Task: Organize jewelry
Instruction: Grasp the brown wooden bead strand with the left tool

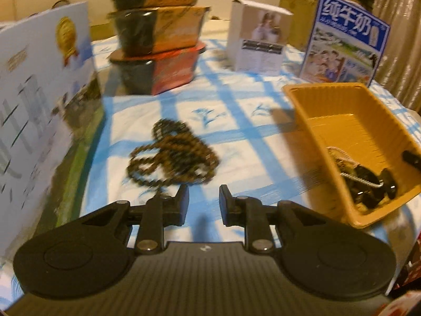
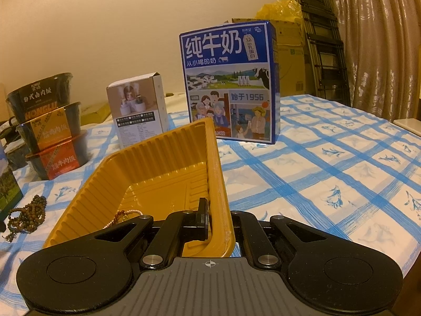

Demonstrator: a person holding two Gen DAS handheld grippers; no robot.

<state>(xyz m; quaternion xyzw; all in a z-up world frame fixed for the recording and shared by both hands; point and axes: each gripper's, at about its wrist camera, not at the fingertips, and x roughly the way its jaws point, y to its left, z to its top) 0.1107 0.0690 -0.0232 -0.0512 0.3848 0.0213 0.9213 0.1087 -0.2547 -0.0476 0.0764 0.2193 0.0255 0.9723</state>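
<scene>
A pile of brown bead strands (image 1: 172, 155) lies on the blue-checked cloth, just ahead of my left gripper (image 1: 204, 202), which is open and empty. A yellow plastic tray (image 1: 350, 105) stands to the right, tilted, with dark jewelry and a pale chain (image 1: 365, 181) inside. My right gripper (image 2: 218, 221) is shut on the tray's near wall (image 2: 219, 184), one finger (image 2: 202, 217) inside it. A reddish bead strand (image 2: 123, 214) lies in the tray. The brown beads (image 2: 26, 214) show at the far left in the right wrist view.
A large white-blue box (image 1: 39, 105) stands close on the left. Stacked black bowls (image 1: 158, 47), a small white box (image 1: 259, 36) and a blue milk carton (image 1: 344, 42) line the back. The table edge (image 2: 402, 126) runs at the right.
</scene>
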